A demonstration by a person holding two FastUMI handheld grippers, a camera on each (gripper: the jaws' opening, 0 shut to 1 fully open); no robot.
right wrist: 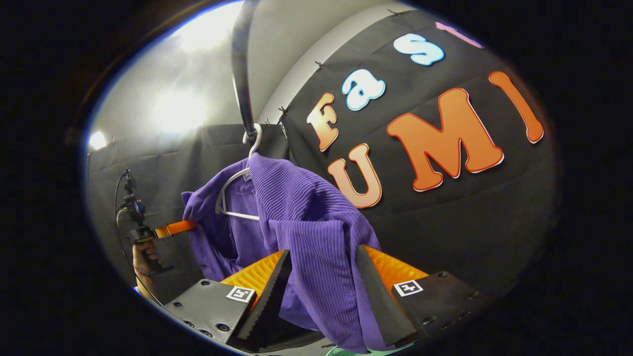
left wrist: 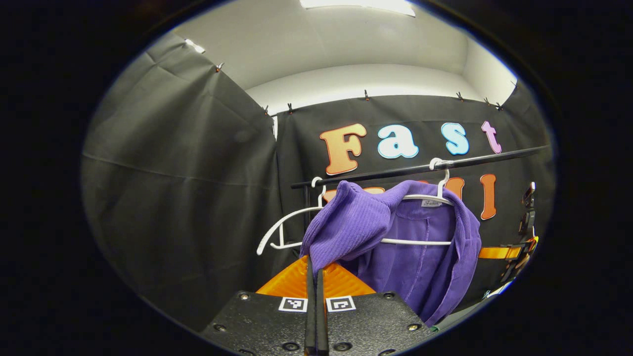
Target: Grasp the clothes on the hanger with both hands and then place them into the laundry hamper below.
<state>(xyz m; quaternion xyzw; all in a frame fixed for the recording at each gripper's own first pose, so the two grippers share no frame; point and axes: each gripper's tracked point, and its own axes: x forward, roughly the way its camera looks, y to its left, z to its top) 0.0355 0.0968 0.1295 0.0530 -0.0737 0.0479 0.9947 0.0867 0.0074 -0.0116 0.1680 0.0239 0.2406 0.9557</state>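
grasping step half done: purple jacket (left wrist: 415, 247) hanging on white hanger (left wrist: 420, 241) under the black rail (left wrist: 420, 169). left gripper (left wrist: 315, 277) pinched tight on the near shoulder fold. right gripper (right wrist: 321, 277) wide apart, astride the other shoulder, not clamped. next, probably: close right, lift clear, lower toward hamper.

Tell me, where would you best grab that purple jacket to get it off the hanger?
At both shoulders, coming from the front. The purple jacket drapes over a white hanger hooked on the black rail, so its shoulders fold into thick ridges that fingers can pinch. The left tool is shut on one such fold; the right tool straddles the other side, jaws apart.
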